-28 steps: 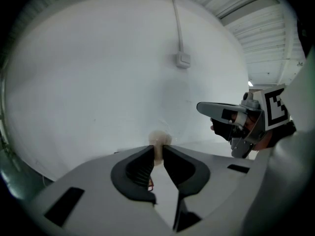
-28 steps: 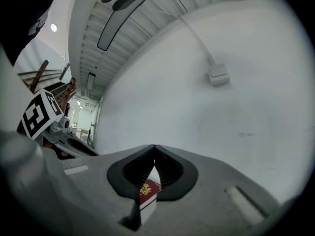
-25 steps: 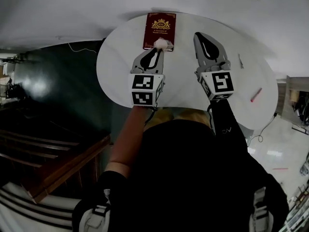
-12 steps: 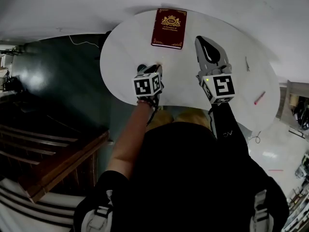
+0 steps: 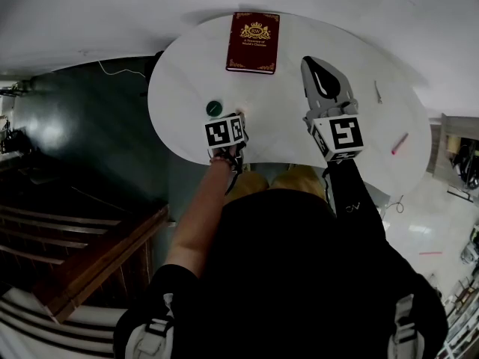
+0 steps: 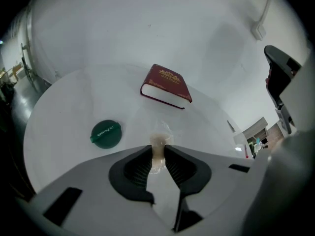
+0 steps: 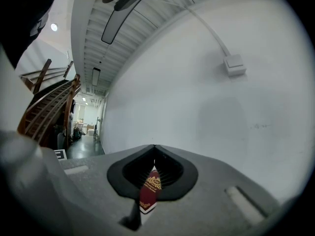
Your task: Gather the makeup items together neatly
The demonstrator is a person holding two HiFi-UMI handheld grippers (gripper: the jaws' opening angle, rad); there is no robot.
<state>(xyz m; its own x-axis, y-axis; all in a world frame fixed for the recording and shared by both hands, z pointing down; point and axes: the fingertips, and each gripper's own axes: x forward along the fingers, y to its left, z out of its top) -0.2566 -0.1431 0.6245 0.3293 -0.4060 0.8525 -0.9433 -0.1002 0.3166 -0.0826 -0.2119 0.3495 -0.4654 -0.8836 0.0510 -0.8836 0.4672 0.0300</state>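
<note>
On the white table (image 5: 187, 66), the green round compact (image 5: 215, 108) lies at about 9 o'clock. Just beside it, toward 8 o'clock, the head view shows only the marker cube of the left gripper (image 6: 158, 150), which covers the jaws. The left gripper view shows them: they are opening, and a small beige piece in clear wrap (image 6: 158, 140) stands between them, its sides against both pads and its far end poking past the tips onto the table. In that view the compact sits at 10 o'clock from the jaws, near but apart from the wrapped piece, with white print on its lid that is too small to read.

The dark red book (image 5: 254, 32), with its gold crest, lies flat at 12 o'clock on the table. The left gripper view alone shows its pale page edge.

The right gripper (image 5: 320, 66) hangs over the table's middle, pointing to 12 o'clock. Its own view shows it clenched, tips meeting and nothing held. A sliver of the book shows through the gap below the tips, and a stair rail shows far off at 9 o'clock.

Only the head view shows a thin grey stick (image 5: 378, 92) at 3 o'clock and a pink stick (image 5: 398, 143) at 4 o'clock, both well apart from the compact.
</note>
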